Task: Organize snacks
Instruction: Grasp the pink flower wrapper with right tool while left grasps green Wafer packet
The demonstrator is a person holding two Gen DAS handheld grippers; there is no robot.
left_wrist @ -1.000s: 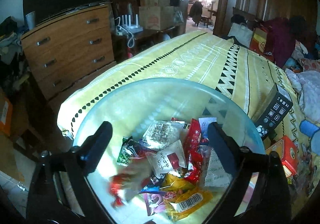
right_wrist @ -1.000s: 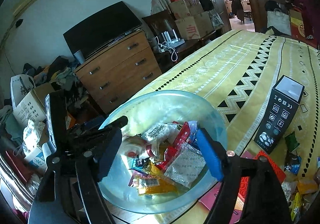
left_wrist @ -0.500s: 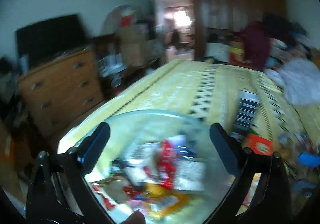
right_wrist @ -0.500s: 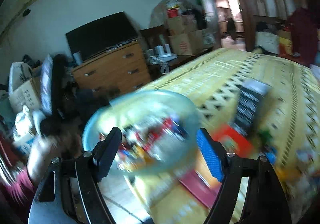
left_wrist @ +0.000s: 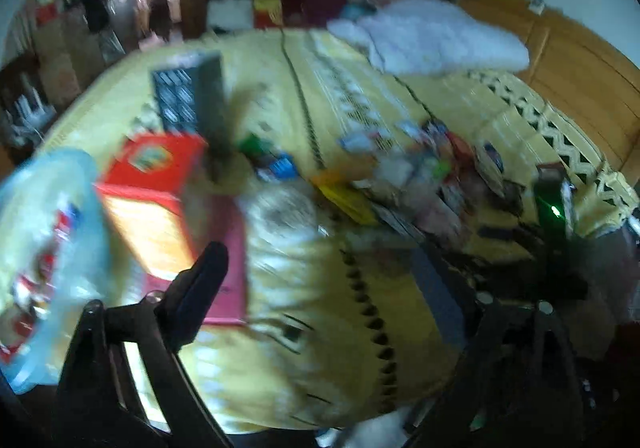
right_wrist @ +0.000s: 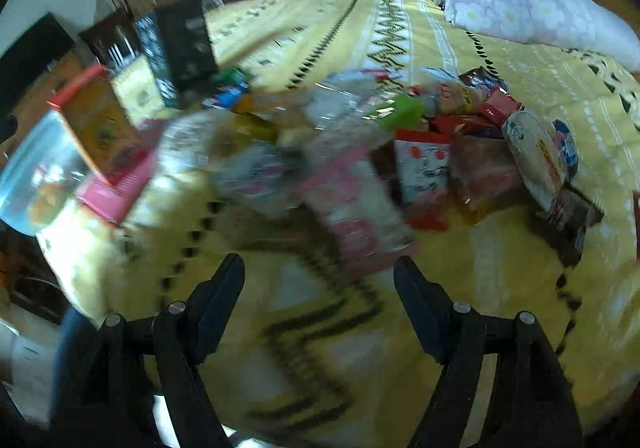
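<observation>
Both views motion-blurred. Snack pile (right_wrist: 420, 135) strewn across the yellow bedspread (right_wrist: 500, 268) — just ahead of the right gripper (right_wrist: 320, 280), fingers spread, nothing between them, a pink packet (right_wrist: 352, 203) nearest the tips. Left gripper (left_wrist: 328, 276) spread too, jaws just closing a little, empty — pile (left_wrist: 412, 171) ahead and to its right. Glass bowl (left_wrist: 48, 248) of snacks at far left, beside a red box (left_wrist: 156, 167).

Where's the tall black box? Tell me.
The black box stands on the yellow bedspread, upper left in the right wrist view, behind the red-topped carton, left of the snack pile.
</observation>
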